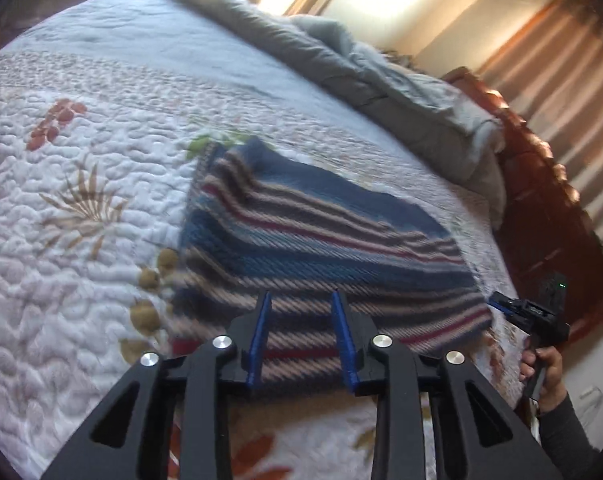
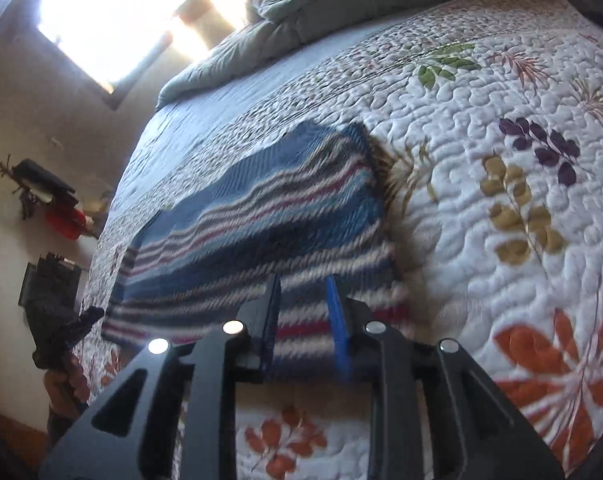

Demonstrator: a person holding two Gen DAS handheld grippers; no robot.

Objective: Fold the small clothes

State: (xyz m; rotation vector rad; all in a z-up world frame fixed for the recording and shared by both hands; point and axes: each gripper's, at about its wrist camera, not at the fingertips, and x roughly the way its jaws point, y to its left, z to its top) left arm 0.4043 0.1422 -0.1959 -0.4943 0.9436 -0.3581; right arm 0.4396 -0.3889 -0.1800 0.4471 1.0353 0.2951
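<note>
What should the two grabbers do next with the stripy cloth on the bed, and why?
Probably carry the near edge of the stripy cloth over toward its far edge. It lies flat on the quilt, not yet folded here, and the left gripper and right gripper each sit at that near edge, though blur hides whether they pinch it.

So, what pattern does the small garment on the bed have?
Horizontal stripes in blue, navy, beige and dark red on the garment; clearest in the left wrist view.
</note>
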